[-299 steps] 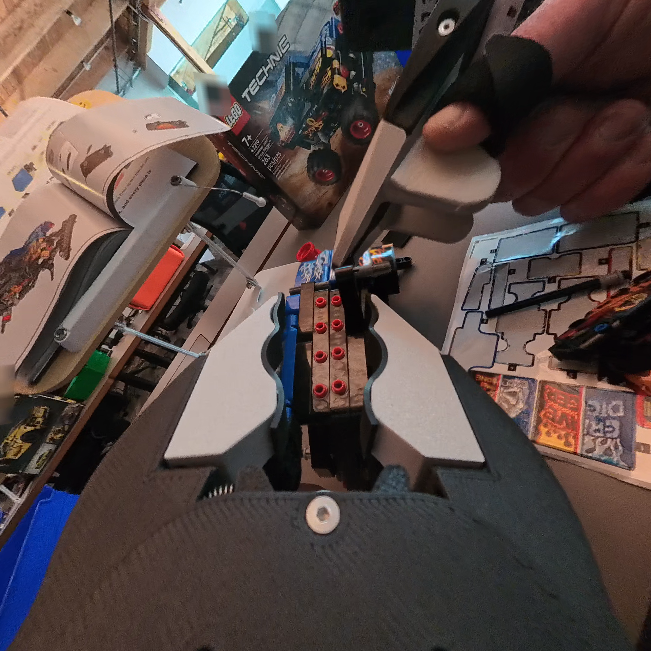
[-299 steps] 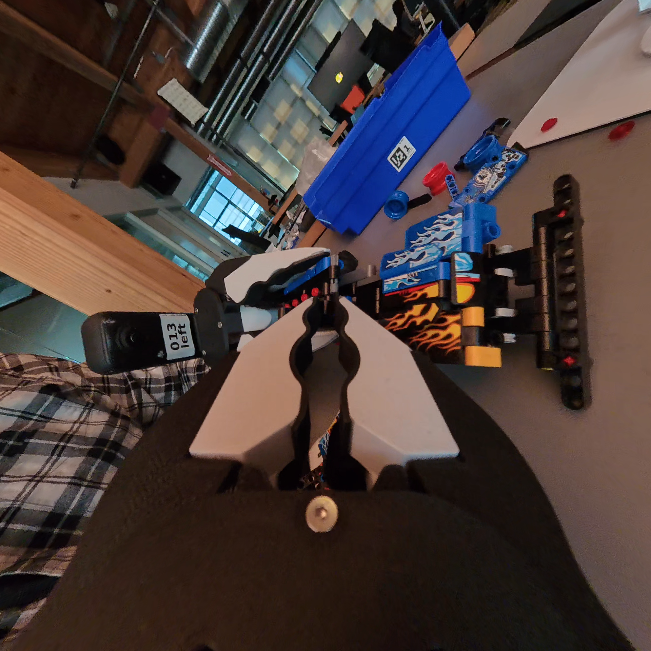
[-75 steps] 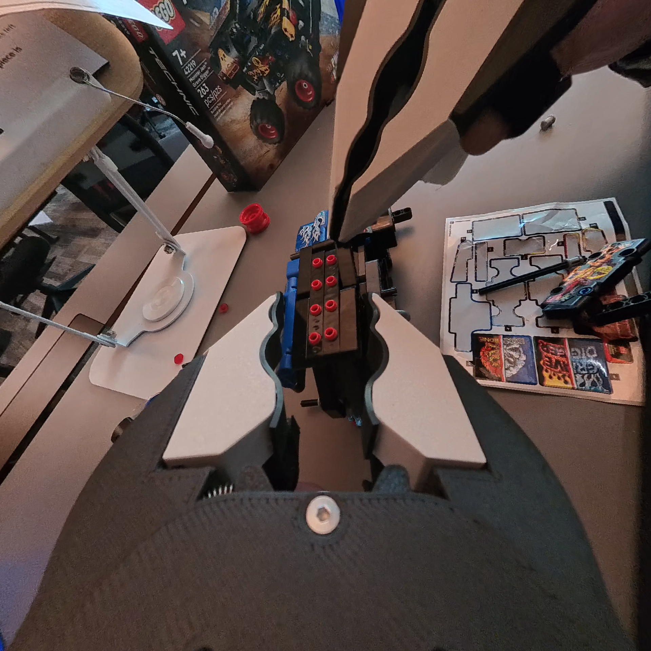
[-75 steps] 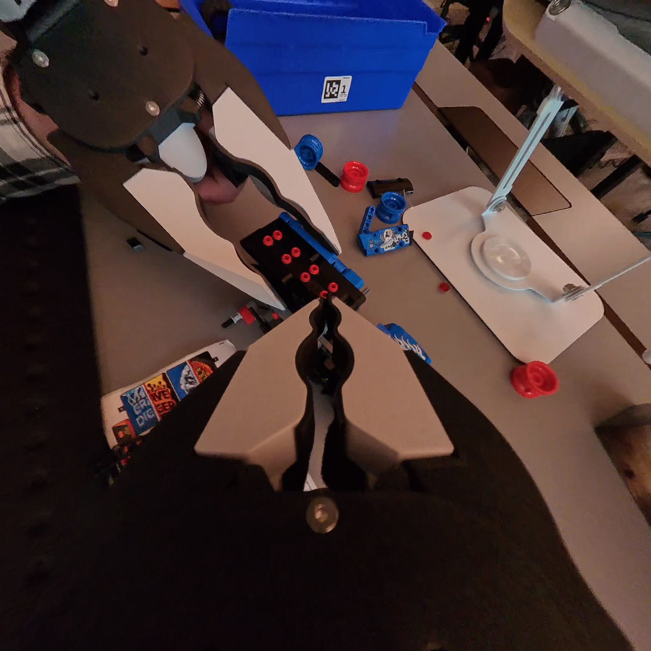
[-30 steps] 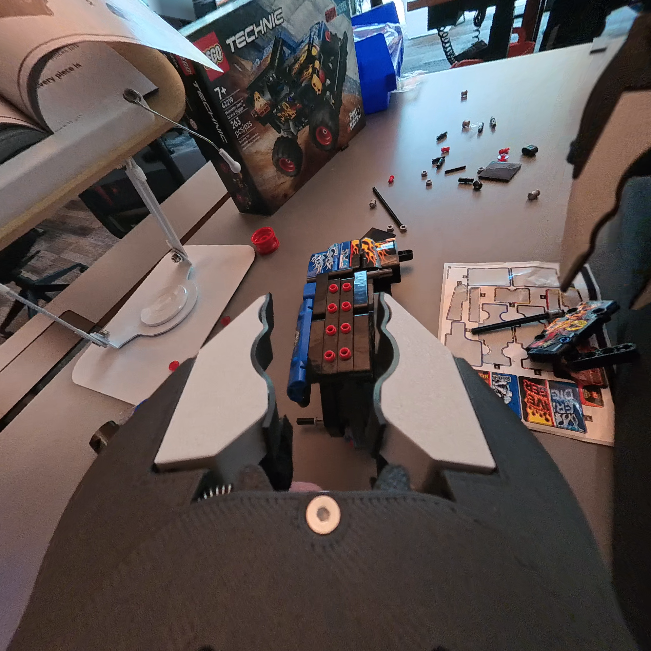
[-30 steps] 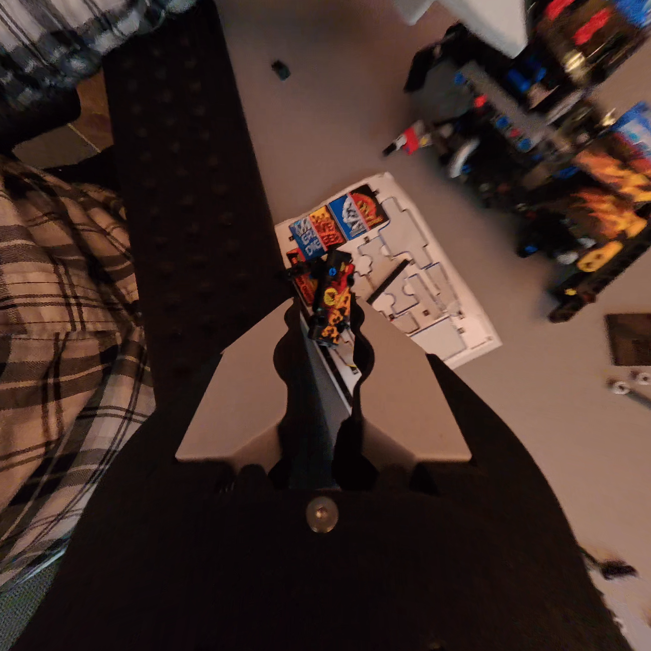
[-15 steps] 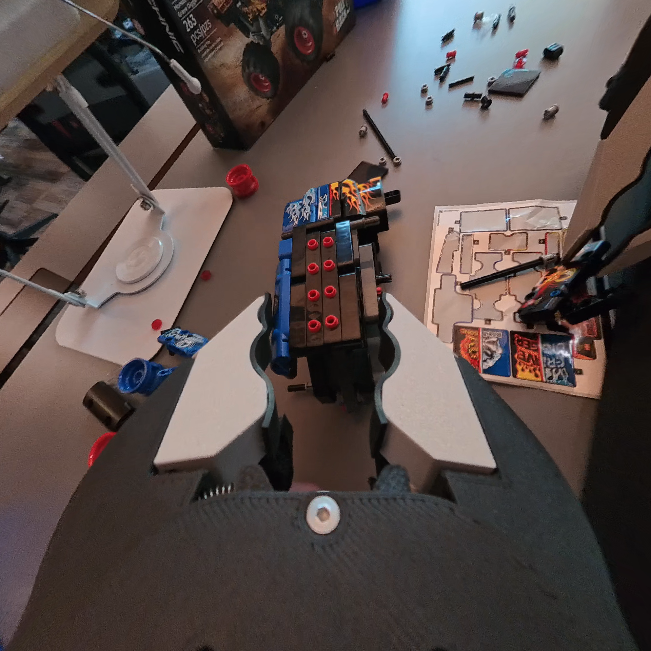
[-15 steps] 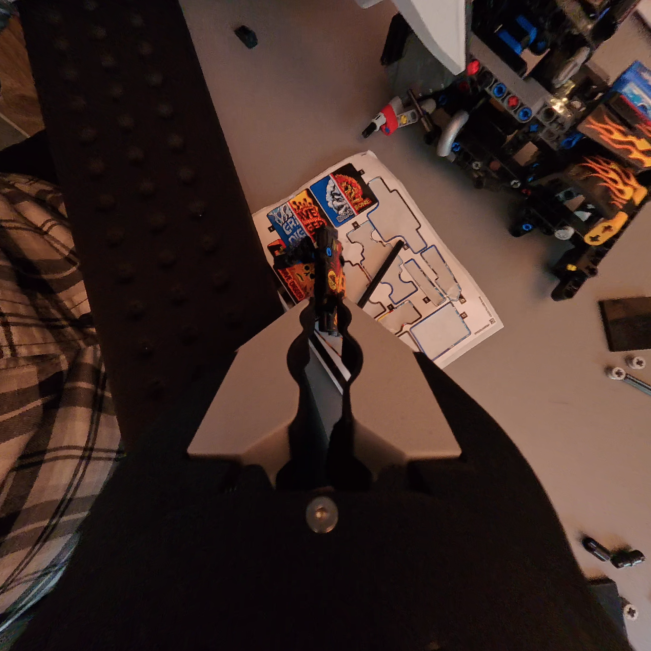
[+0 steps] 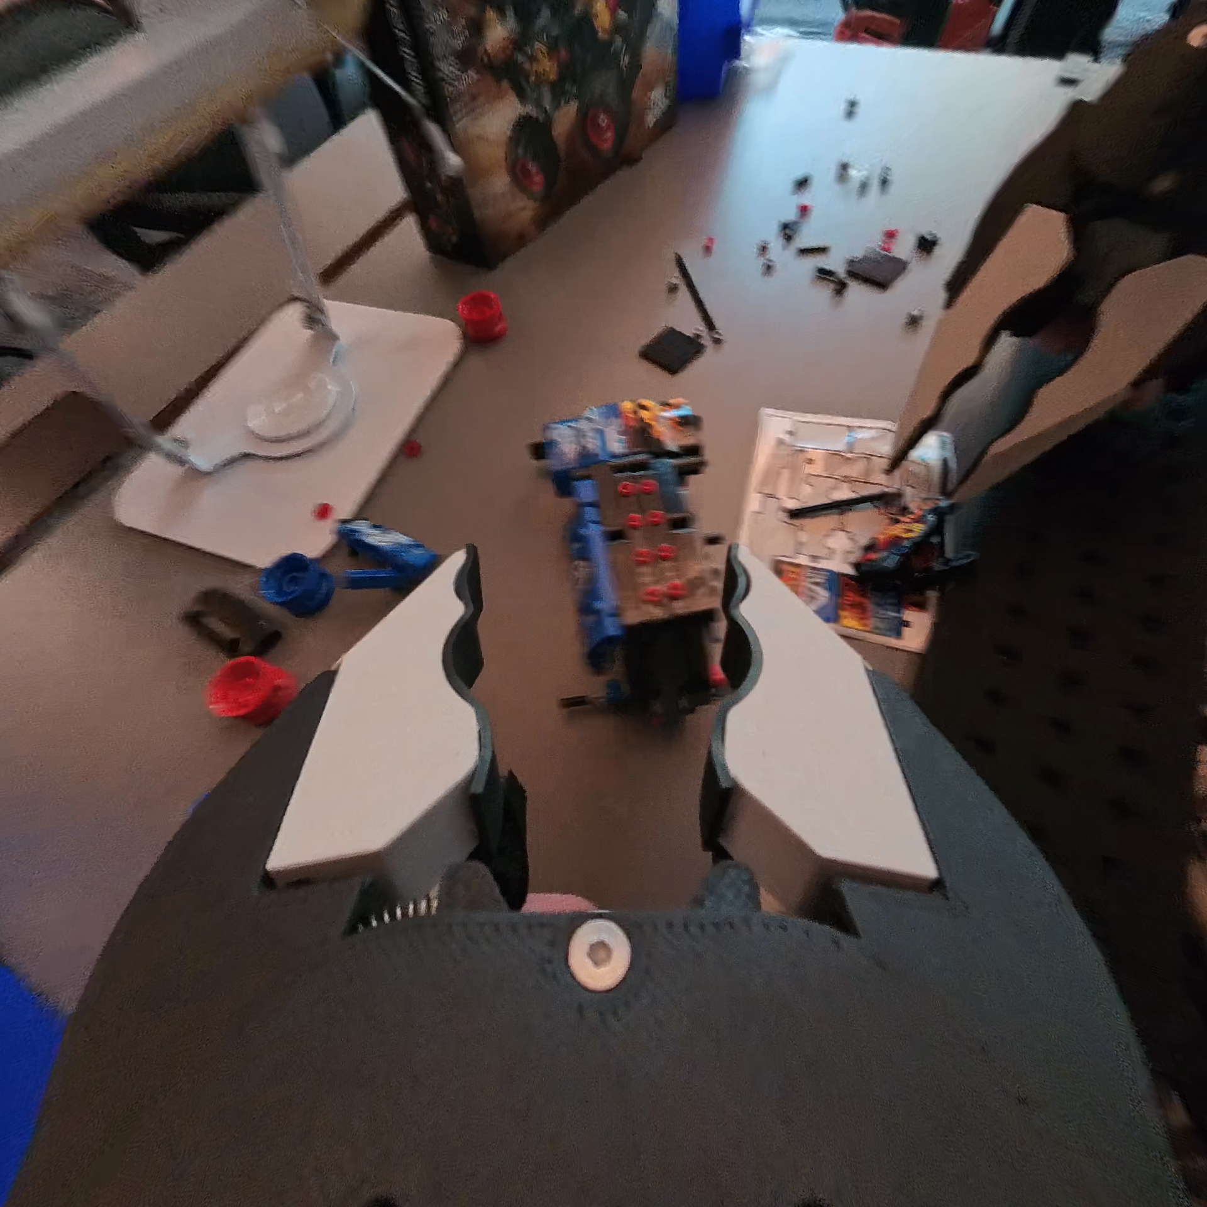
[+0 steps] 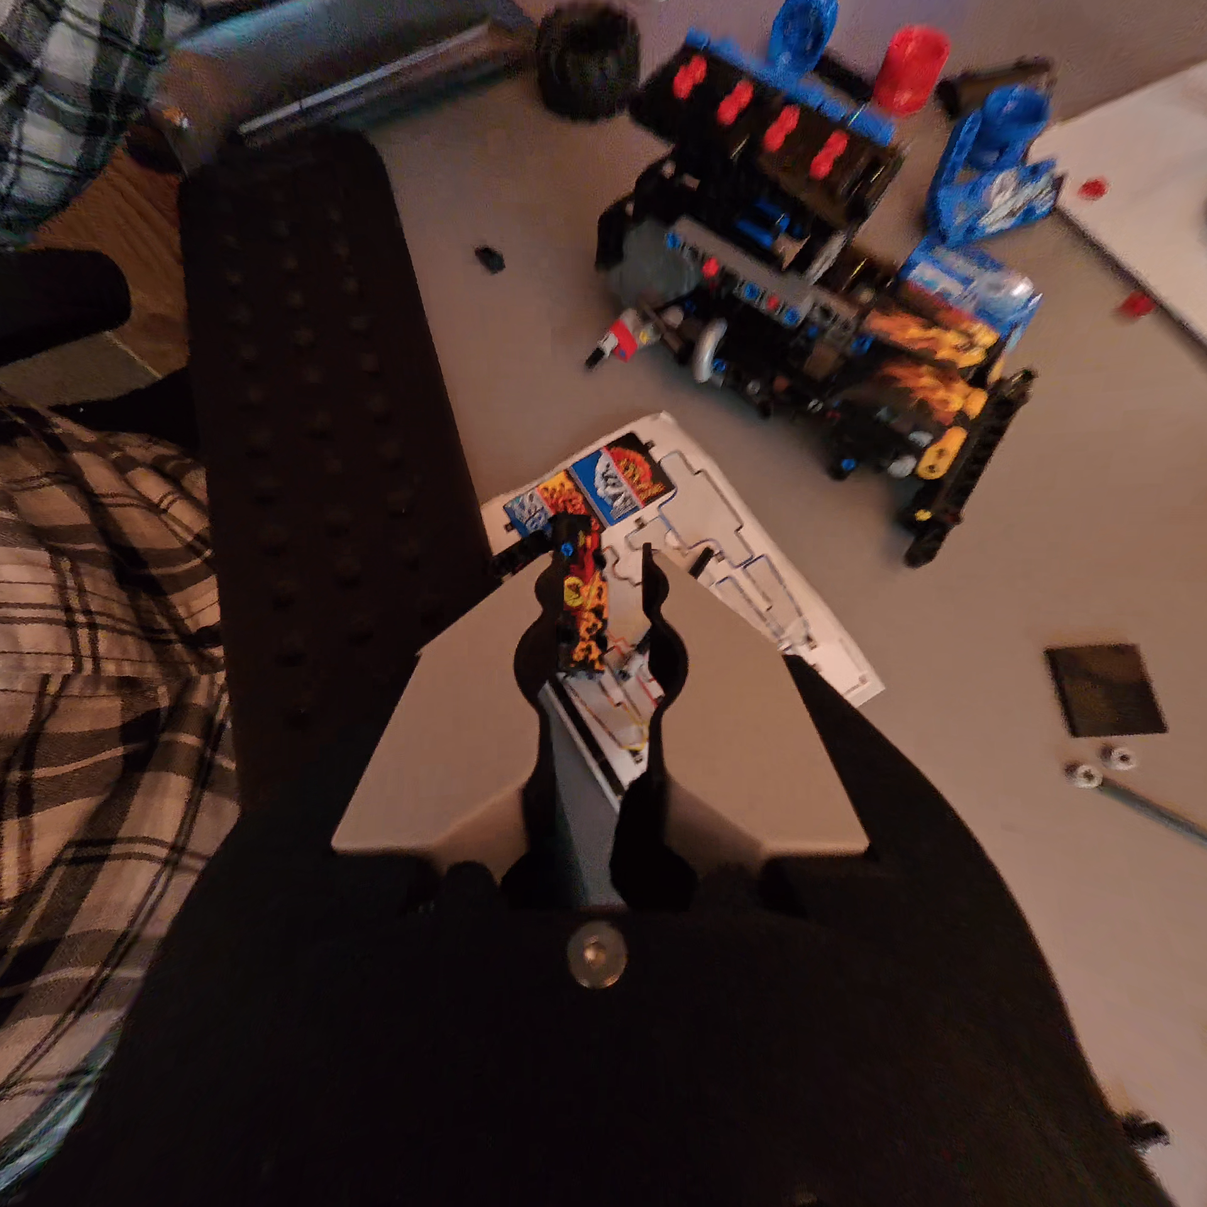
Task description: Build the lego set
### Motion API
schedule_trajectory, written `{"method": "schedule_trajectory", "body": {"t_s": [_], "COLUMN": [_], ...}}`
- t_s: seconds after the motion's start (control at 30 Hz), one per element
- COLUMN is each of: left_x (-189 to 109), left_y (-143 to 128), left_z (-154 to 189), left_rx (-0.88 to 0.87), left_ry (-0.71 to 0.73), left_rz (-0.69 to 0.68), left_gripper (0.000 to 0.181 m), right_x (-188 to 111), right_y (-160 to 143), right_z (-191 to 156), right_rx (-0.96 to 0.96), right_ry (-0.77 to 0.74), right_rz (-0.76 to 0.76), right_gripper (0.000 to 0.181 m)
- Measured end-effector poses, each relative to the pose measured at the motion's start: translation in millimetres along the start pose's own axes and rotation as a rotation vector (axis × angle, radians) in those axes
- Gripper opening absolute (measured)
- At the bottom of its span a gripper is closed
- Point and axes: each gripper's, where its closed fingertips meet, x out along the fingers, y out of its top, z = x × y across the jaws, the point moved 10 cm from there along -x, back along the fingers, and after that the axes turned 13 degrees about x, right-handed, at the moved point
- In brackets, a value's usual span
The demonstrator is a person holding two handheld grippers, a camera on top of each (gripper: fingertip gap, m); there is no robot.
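The half-built truck chassis, black with red pins, a blue side and flame panels, lies on the grey table just beyond my left gripper. That gripper is open and empty and does not touch it. The chassis also shows in the right wrist view. My right gripper is open over the sticker sheet, its jaws either side of a small flame-printed panel piece. In the left wrist view, the right gripper hangs above that piece on the sheet.
The set's box and a white stand base are at the far left. Red hubs, a blue hub, a blue panel, a black tile and small pins lie about. A black studded mat borders the table. From my right tips it is roughly 15 centimeters to the black tile; from my left, 25 centimeters. The left camera catches it too, in the left wrist view.
My left gripper opened, let go of the chassis and drew back; the chassis now lies on the table. My right gripper left the chassis, moved over the sticker sheet and opened around the flame piece.
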Motion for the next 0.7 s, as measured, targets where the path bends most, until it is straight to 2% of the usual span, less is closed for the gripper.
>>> {"method": "schedule_trajectory", "body": {"t_s": [0.07, 0.1, 0.2, 0.33, 0.43, 0.53, 0.63, 0.7], "left_x": [-6.0, -1.1, 34.9, 77.5, 92.0, 99.7, 103.7, 104.8], "left_y": [-1.1, -4.2, -26.9, -53.0, -59.5, -60.8, -60.6, -60.2], "left_z": [-31.1, -43.6, -71.3, -93.1, -100.2, -102.9, -104.4, -103.2], "left_rx": [0.001, 0.032, 0.212, 0.316, 0.301, 0.308, 0.297, 0.286], "left_ry": [0.081, 0.094, 0.095, 0.06, 0.014, -0.002, 0.007, -0.005], "left_rz": [-0.017, -0.069, -0.308, -0.411, -0.405, -0.414, -0.402, -0.369], "left_gripper": [0.058, 0.056, 0.05, 0.045, 0.04, 0.025, 0.022, 0.011], "right_x": [-2.8, -3.6, -4.6, -5.3, -8.5, -6.7, -5.6, -6.6], "right_y": [3.0, 3.4, 1.5, -4.4, -4.4, -5.6, -6.2, -6.5], "right_z": [6.0, 9.1, 16.4, 23.4, 23.7, 25.4, 26.6, 27.2], "right_rx": [0.002, 0.016, 0.047, 0.06, 0.044, 0.046, 0.045, 0.049], "right_ry": [0.01, 0.024, 0.053, 0.045, 0.048, 0.054, 0.056, 0.058], "right_rz": [0.062, 0.091, 0.181, 0.236, 0.278, 0.276, 0.273, 0.281], "right_gripper": [0.019, 0.018, 0.016, 0.014, 0.011, 0.012, 0.012, 0.012]}}
